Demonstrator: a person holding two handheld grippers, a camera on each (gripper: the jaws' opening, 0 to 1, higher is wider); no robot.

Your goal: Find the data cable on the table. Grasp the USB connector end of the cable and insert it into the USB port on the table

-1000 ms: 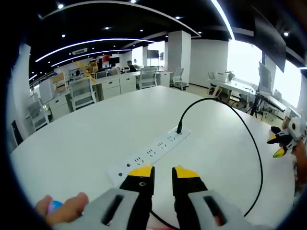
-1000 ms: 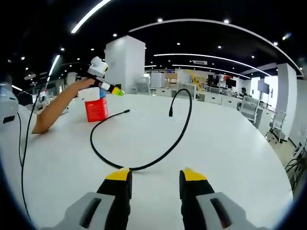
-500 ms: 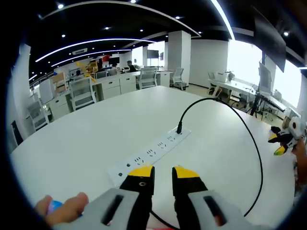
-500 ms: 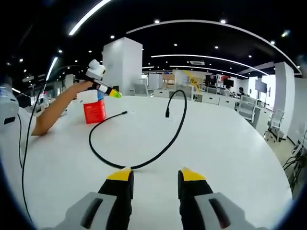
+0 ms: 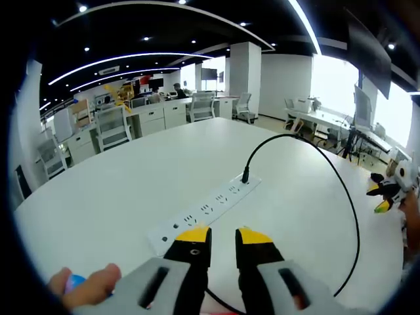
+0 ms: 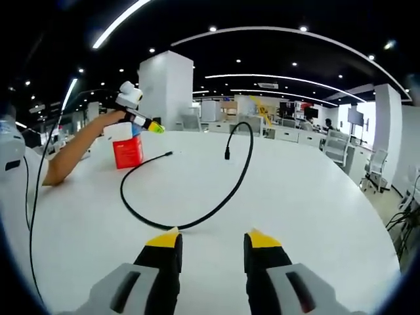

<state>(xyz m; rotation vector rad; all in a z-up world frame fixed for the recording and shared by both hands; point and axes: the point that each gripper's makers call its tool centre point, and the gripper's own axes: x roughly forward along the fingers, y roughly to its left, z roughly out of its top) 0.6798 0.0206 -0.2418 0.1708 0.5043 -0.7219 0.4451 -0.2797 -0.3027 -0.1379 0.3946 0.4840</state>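
Note:
A black cable (image 6: 216,209) lies in a wide loop on the white table (image 6: 315,197). One thin end (image 6: 172,153) rests flat and the other end (image 6: 227,155) arcs up off the surface. My right gripper (image 6: 212,241) hangs open just short of the loop, with nothing between its yellow-tipped jaws. A white power strip (image 5: 209,209) lies ahead of my left gripper (image 5: 223,237), whose jaws stand a little apart and hold nothing. A black cable (image 5: 308,147) rises from the strip's far end (image 5: 245,176) and sweeps round to the right.
A red box (image 6: 127,151) stands at the far left of the table. Beside it a person's arm (image 6: 75,152) holds up another gripper (image 6: 136,108). A gripper (image 5: 387,190) shows at the right edge. A fingertip (image 5: 88,289) sits at the bottom left. Desks and chairs (image 5: 111,128) lie beyond.
The right gripper view has shifted slightly, so its camera moved a little. The cable, strip and box stay where they were. The left gripper view is unchanged.

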